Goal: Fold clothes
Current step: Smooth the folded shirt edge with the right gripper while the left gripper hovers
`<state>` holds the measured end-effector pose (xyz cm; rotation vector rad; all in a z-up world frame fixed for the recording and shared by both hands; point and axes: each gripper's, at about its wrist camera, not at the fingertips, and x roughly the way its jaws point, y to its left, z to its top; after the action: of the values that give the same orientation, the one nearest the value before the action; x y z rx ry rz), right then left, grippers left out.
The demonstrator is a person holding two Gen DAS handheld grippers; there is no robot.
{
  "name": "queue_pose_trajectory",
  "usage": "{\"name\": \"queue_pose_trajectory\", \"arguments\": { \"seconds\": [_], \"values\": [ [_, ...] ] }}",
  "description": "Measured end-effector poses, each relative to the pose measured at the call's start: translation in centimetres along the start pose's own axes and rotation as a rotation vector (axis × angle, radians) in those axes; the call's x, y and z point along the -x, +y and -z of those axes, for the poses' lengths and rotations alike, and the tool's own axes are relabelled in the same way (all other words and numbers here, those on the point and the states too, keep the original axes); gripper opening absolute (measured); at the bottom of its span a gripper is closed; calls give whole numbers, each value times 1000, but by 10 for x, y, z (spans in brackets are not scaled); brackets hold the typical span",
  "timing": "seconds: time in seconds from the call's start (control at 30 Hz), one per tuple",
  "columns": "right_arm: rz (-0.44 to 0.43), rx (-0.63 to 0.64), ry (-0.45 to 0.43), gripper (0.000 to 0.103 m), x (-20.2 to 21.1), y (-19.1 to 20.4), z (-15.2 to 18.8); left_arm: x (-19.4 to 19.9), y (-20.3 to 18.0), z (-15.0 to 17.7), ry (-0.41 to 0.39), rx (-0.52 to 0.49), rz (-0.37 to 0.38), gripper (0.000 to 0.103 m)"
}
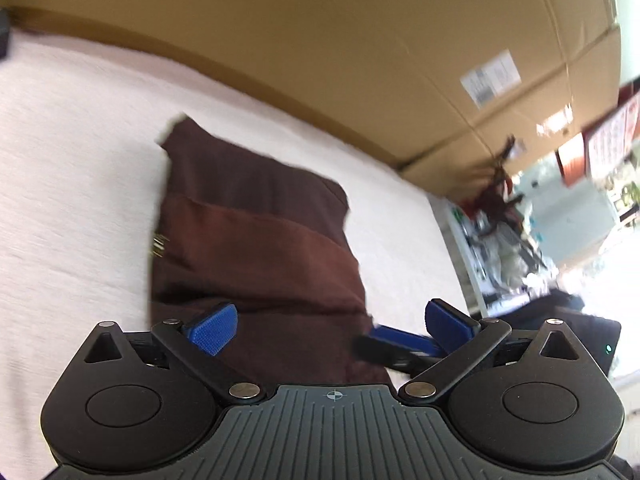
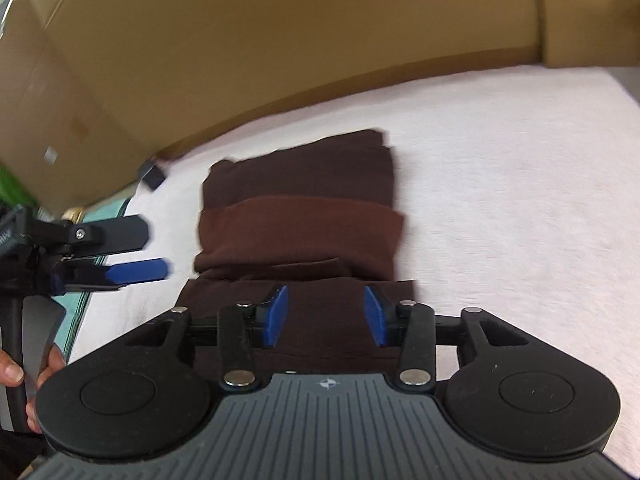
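A dark brown garment lies folded in layers on the pale cloth-covered table. My left gripper is open wide, its blue pads hanging over the garment's near end and holding nothing. The right gripper's fingers reach in low from the right at the garment's near corner. In the right wrist view the same garment stretches away from me. My right gripper is open above its near layer, with cloth showing between the pads but not pinched. The left gripper is off the garment's left side, held by a hand.
Large cardboard boxes wall off the far side of the table. A small black object sits near the back left corner, beside a teal mat. The table ends at the right, with room clutter beyond.
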<state>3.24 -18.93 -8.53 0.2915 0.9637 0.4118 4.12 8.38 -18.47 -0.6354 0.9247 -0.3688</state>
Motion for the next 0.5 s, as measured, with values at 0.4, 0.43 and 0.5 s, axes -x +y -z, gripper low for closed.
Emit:
{"name": "queue_pose_trajectory", "arguments": {
  "seconds": [0.4, 0.43, 0.5],
  "values": [
    [54, -26, -57, 51, 15, -24, 5, -5, 27, 0, -44, 71, -92, 103],
    [58, -30, -67, 51, 21, -25, 5, 3, 26, 0, -58, 74, -73, 103],
    [65, -38, -86, 52, 32, -28, 5, 15, 21, 1, -69, 83, -29, 103]
  ]
}}
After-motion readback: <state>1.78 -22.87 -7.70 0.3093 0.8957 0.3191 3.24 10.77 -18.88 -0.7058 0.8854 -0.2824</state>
